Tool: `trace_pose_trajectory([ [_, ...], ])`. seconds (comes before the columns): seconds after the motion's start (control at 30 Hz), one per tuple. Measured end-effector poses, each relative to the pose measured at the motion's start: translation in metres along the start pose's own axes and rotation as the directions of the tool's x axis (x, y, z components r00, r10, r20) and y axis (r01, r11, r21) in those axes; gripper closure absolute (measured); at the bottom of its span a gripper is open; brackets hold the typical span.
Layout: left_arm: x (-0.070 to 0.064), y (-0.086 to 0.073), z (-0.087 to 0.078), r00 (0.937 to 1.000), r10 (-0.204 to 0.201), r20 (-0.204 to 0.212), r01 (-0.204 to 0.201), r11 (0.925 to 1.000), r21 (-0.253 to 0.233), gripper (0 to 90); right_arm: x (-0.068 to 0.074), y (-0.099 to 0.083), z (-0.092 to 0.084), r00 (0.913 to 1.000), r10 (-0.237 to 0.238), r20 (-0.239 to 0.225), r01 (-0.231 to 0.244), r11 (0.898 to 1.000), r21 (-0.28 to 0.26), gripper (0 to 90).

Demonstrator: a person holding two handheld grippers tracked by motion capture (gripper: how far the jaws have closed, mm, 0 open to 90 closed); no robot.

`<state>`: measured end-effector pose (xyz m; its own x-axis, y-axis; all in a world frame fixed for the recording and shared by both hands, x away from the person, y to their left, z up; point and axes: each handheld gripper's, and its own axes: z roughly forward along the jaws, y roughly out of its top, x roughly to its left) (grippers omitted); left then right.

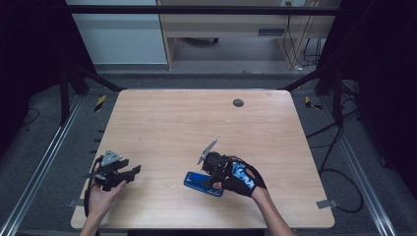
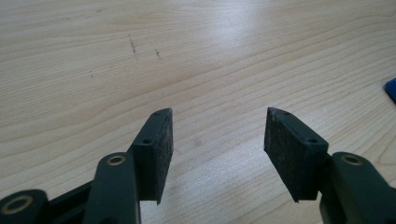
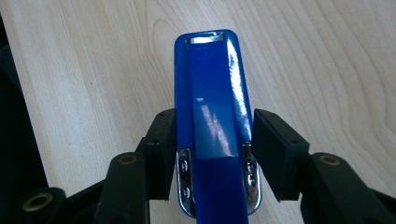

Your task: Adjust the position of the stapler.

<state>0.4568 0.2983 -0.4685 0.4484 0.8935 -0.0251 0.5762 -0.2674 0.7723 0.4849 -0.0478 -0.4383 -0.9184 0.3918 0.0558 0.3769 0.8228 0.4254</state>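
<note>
Straddling a blue stapler, right jaws not seen to touch

Wooden table point(image 1: 162, 123): pale grain, largest item in the high view, with a small dark round insert point(image 1: 238, 103) near its far edge, right of centre. Dark floor and metal frame rails lie around it.

Person: two forearms enter from the near edge. The left hand point(image 1: 98, 199) is bare; the right hand point(image 1: 241, 181) wears a black glove with a blue patch.

Right gripper point(image 3: 214, 140): held near the table's near-centre, to the right of the left one, grey three-cornered plate tilted up. In the right gripper view its two black jaws stand on either side of the blue stapler point(image 3: 212, 116), one close against each long flank. A narrow gap shows at the right pad point(image 3: 275, 144); the left pad looks to be at the stapler's edge. Whether the jaws actually clamp it cannot be told.

Left gripper point(image 2: 218, 135): at the near left corner of the table, well apart from the stapler. Its jaws are spread wide, released, with bare wood between the pads and nothing held.

Stapler: lies flat on the table, near-centre, just under the right gripper, glossy blue top with a metal tip at the far end in the right gripper view. Chrome hinge plates show at its sides between the pads. A blue corner point(image 2: 391, 88) of it shows at the right edge of the left gripper view.
</note>
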Motion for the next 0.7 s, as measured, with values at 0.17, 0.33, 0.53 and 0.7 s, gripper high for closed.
trace_pose_trajectory([
  [0.17,0.0,0.0,0.001,1.0,0.0,0.003,0.0,1.0,0.002,42.4,-0.002,0.0,0.007,1.0,-0.007,0.003,0.007,1.0,0.027,53.9],
  [0.33,-0.001,0.0,0.001,1.0,0.005,0.002,-0.005,1.0,0.005,42.4,-0.003,0.0,0.011,1.0,-0.008,0.006,0.007,0.999,0.034,56.4],
  [0.53,-0.001,0.0,0.001,1.0,0.006,0.001,-0.006,1.0,0.007,42.4,-0.003,0.001,0.015,0.9999,-0.011,0.003,0.011,0.999,0.03,58.9],
  [0.7,-0.001,0.0,0.001,1.0,0.007,0.003,-0.007,1.0,0.007,42.4,-0.003,0.002,0.017,0.9999,-0.017,0.003,0.017,0.999,0.029,60.6],
])
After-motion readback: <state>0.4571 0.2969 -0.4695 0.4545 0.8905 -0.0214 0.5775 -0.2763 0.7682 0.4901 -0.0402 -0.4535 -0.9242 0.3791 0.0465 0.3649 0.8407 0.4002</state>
